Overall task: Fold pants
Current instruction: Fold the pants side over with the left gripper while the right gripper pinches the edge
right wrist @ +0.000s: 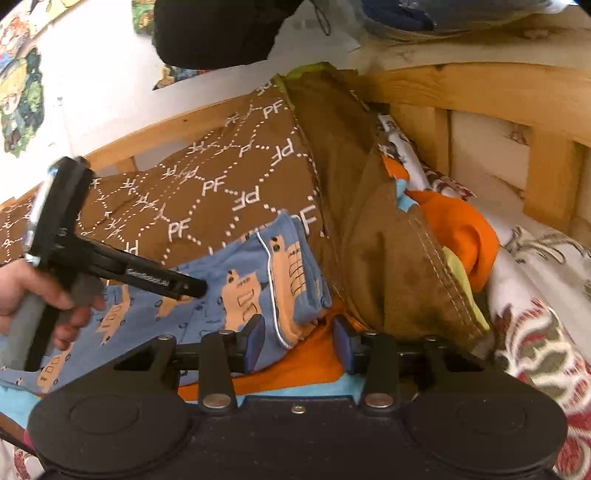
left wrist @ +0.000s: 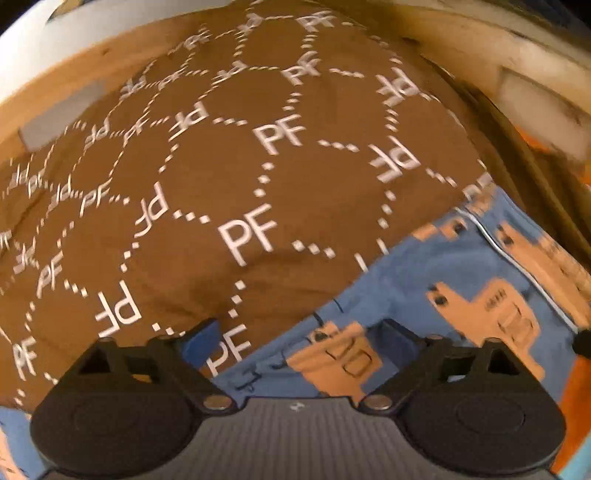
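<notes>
Blue pants [right wrist: 236, 291] printed with orange vehicles lie on a bed, partly tucked under a brown cloth [right wrist: 221, 184] marked with white PF letters. My right gripper [right wrist: 299, 341] is open and hangs low at the pants' white-trimmed folded edge. That edge lies between the fingers, but the pads do not press on it. A hand [right wrist: 33, 295] holds my left gripper [right wrist: 184, 286] over the pants at the left. In the left wrist view the left gripper [left wrist: 299, 343] is wide open and holds nothing, above the border of the brown cloth [left wrist: 258, 166] and the pants [left wrist: 443, 288].
A plain brown garment [right wrist: 399, 258] with pale stitching lies to the right of the pants, over orange cloth [right wrist: 454, 229]. A wooden bed rail [right wrist: 480, 85] runs behind. A white patterned sheet [right wrist: 535, 295] covers the right side. A dark object [right wrist: 214, 33] sits on the white floor beyond.
</notes>
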